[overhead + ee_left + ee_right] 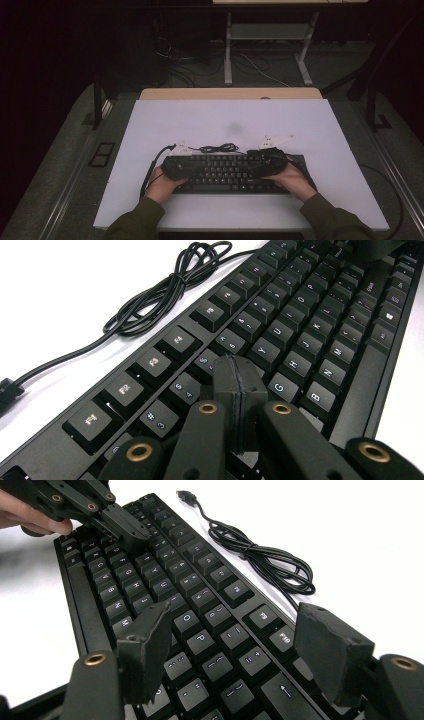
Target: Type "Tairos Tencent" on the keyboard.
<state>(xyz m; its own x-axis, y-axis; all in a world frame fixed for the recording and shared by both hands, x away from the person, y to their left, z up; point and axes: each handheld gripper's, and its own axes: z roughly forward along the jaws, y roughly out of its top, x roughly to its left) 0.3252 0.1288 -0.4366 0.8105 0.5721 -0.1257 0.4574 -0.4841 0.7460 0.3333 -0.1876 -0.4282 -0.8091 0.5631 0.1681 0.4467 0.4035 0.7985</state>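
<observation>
A black keyboard [227, 175] lies on the white board, toward its near edge. My left gripper [176, 167] is at the keyboard's left end, its jaws shut flat against each other. The joined tip [235, 377] is down at the key tops near the number row; in the right gripper view that left gripper [131, 530] shows far off with the hand behind it. My right gripper [266, 160] hovers over the keyboard's right part. Its jaws [240, 647] stand open above the keys with nothing gripped between them.
The keyboard's black cable [219, 148] lies coiled on the board just behind it, its loops [165, 290] and USB plug [185, 495] loose. Bare white board [230, 120] stretches beyond. A desk frame [270, 45] and floor cables sit behind the table.
</observation>
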